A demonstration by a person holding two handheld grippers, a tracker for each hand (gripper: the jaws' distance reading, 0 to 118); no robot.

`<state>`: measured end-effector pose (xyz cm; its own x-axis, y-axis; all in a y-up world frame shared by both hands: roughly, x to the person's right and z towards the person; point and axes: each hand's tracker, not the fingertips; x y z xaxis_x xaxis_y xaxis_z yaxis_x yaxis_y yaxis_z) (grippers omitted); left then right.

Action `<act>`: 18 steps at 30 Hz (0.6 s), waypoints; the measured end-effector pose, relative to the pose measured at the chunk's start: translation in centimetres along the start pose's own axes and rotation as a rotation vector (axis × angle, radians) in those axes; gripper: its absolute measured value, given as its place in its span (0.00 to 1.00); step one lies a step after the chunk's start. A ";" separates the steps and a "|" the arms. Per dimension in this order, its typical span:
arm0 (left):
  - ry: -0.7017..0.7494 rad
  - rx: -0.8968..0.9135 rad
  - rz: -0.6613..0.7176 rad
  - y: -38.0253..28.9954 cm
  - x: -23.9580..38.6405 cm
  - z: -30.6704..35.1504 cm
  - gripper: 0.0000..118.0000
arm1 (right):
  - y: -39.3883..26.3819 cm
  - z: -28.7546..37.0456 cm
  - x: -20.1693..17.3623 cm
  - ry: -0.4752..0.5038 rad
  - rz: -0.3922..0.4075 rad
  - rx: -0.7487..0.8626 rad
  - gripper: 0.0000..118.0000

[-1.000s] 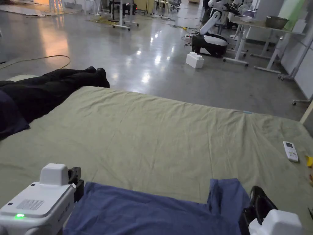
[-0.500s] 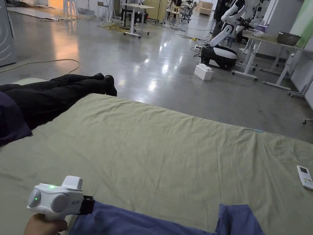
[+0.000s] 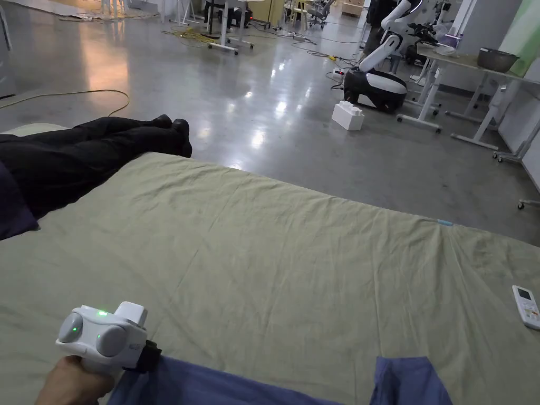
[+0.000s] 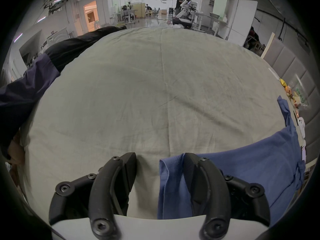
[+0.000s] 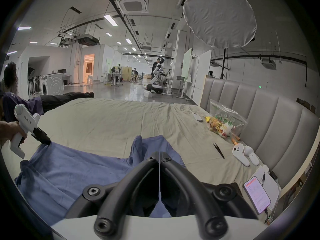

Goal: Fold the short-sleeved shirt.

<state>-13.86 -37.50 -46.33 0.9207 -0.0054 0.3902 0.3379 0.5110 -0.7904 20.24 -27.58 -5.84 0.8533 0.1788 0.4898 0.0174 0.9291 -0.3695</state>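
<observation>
Jaws of the left gripper (image 4: 160, 159) stand apart around the blue shirt (image 5: 78, 167) edge; the right gripper (image 5: 159, 154) has its jaws closed; the shirt lies spread on the bed (image 3: 295, 253), apparently unfolded.

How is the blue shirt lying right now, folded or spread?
Mostly spread: the blue shirt lies open across the bedsheet, one sleeve bunched.

Green-sheeted bed (image 3: 295, 253), blue shirt (image 5: 72, 171), remote (image 3: 526, 307), snack bag (image 5: 223, 120)
</observation>
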 end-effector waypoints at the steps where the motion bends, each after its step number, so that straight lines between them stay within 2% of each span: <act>1: 0.010 0.003 -0.022 0.0 0.3 0.1 0.41 | -0.2 -0.1 0.0 0.002 -0.002 -0.006 0.01; 3: -0.008 0.008 -0.042 -0.2 0.9 0.4 0.19 | -0.4 -0.3 0.1 0.006 -0.005 -0.018 0.01; 5: -0.027 0.004 -0.068 -0.3 1.5 0.6 0.09 | -0.6 -0.7 0.2 0.005 -0.008 -0.036 0.01; 13: -0.066 0.015 -0.045 -0.8 1.3 2.0 0.05 | 0.8 -4.5 3.0 0.024 -0.027 -0.112 0.04; 15: -0.072 0.042 -0.039 -1.1 0.9 2.6 0.05 | 1.6 -6.7 4.2 0.030 -0.025 -0.167 0.28; 17: -0.076 0.073 -0.023 -1.7 0.6 3.7 0.05 | 2.0 -10.2 5.7 0.046 -0.034 -0.262 0.60; 18: -0.081 0.100 -0.011 -1.9 0.6 4.5 0.05 | 1.9 -12.0 6.3 0.046 -0.044 -0.353 0.62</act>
<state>-14.87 -34.60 -42.48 0.8967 0.0561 0.4390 0.3233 0.5945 -0.7363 31.92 -28.58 -12.97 0.8701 0.1192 0.4782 0.2266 0.7649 -0.6029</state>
